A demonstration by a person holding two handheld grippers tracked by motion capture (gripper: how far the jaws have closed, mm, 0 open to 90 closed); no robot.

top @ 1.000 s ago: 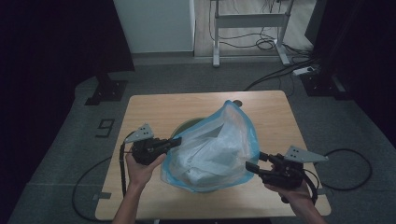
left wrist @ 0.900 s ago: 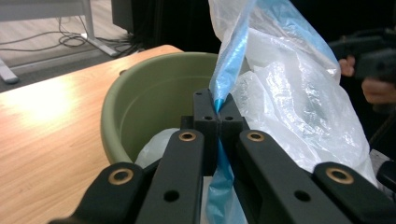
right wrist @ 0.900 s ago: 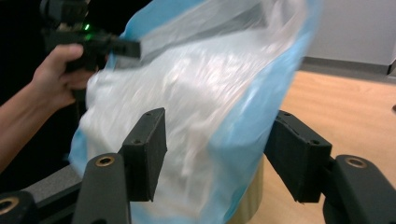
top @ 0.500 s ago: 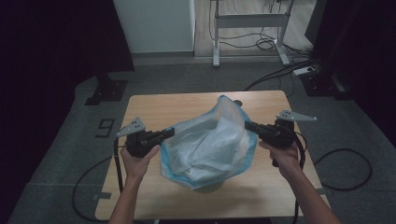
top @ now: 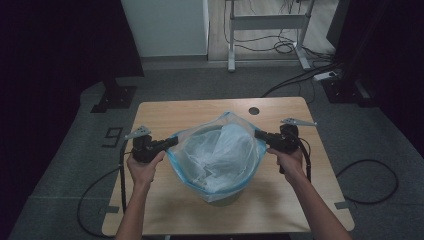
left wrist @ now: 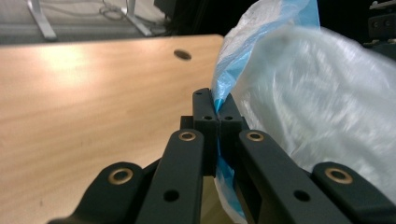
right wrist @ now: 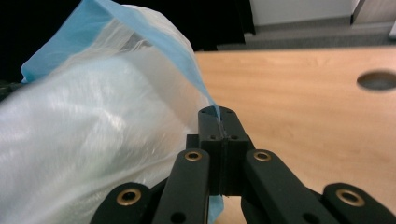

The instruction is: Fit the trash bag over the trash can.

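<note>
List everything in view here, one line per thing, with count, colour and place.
plastic bag: one, translucent white with a blue rim, mid-table, mouth pulled open between the two tools, draped over a round container.
container: one, colour hard to tell, under the bag; little of its base shows.
table: one, light wood, centre of the high view, with a round dark hole near its far edge.
desk frame: one, white, on the floor beyond the table.
floor cables: several, black, around the table.
left tool: one, black, shut on the bag's left rim.
right tool: one, black, shut on the bag's right rim.
hands: two, gripping the tools from the near side.
</note>
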